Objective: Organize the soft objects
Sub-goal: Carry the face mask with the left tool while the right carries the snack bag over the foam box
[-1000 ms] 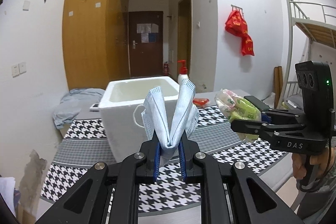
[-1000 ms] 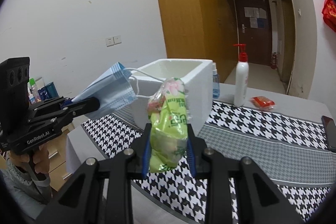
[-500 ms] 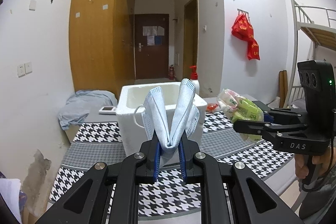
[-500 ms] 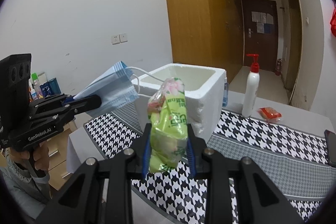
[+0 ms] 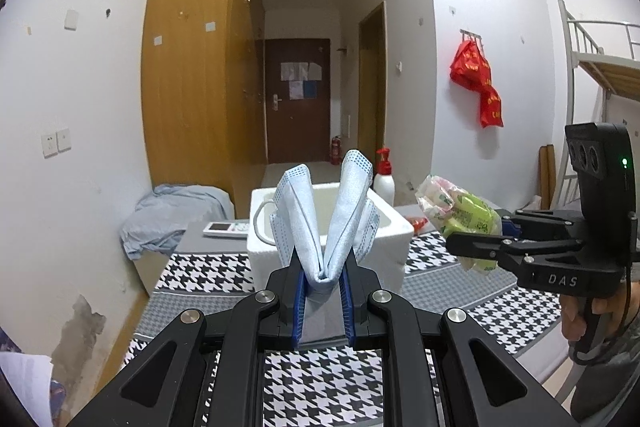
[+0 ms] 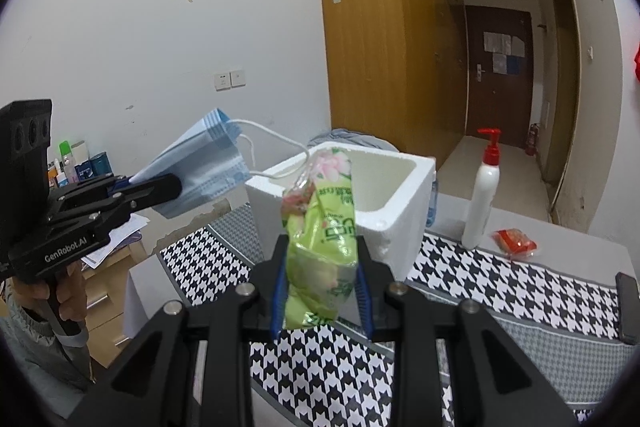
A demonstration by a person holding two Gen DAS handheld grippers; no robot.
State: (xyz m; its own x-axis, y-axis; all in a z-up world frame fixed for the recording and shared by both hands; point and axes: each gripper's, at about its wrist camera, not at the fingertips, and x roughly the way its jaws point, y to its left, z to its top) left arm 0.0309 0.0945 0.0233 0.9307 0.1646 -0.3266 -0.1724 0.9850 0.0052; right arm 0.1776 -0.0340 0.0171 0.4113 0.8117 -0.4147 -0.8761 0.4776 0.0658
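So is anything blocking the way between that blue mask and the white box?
Nothing visible does. The blue mask is pinched in the left gripper, held in the air in front of the white foam box, whose top is open. The tissue pack, in the right gripper, is off to the side.

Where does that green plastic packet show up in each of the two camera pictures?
Left wrist view: the green packet is at the right, held in the right tool, beside the white foam box.
Right wrist view: the packet is at centre, between that tool's fingers, in front of the box.
Shared landmark: the white foam box.
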